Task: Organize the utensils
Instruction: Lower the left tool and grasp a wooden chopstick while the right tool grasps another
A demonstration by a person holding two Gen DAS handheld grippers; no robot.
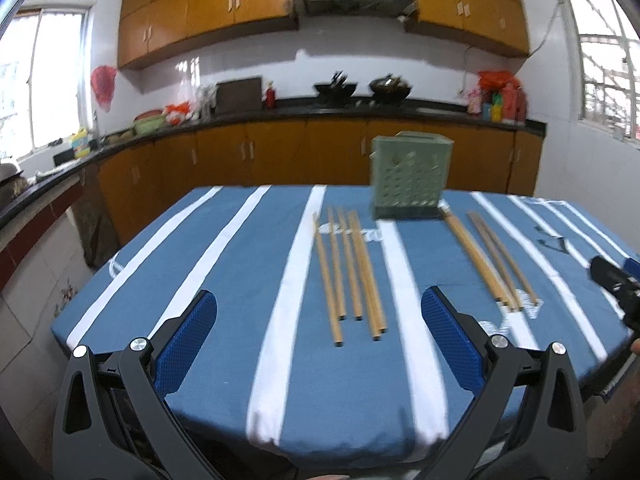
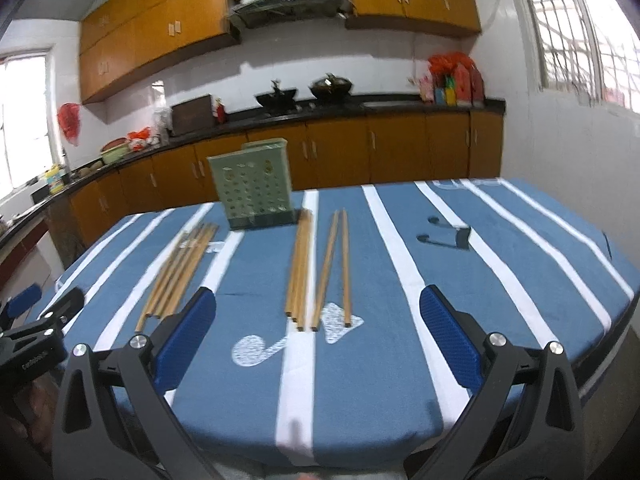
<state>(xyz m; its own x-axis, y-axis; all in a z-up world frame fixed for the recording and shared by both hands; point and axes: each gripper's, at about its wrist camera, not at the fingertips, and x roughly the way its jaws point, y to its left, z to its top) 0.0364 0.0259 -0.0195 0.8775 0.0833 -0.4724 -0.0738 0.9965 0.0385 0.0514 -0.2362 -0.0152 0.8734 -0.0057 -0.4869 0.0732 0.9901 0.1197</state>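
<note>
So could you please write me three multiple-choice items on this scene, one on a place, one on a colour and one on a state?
1. Where does the green holder stand?
A. at the table's far edge
B. on the counter
C. on the floor

2. What colour is the tablecloth?
A. red check
B. blue with white stripes
C. plain green

3. How is the left gripper?
A. shut on a chopstick
B. open, holding nothing
C. shut, holding nothing

Answers: 1 A, the holder sits beyond both groups of chopsticks; 2 B, stripes run along the cloth; 3 B, its blue pads stand wide apart.
</note>
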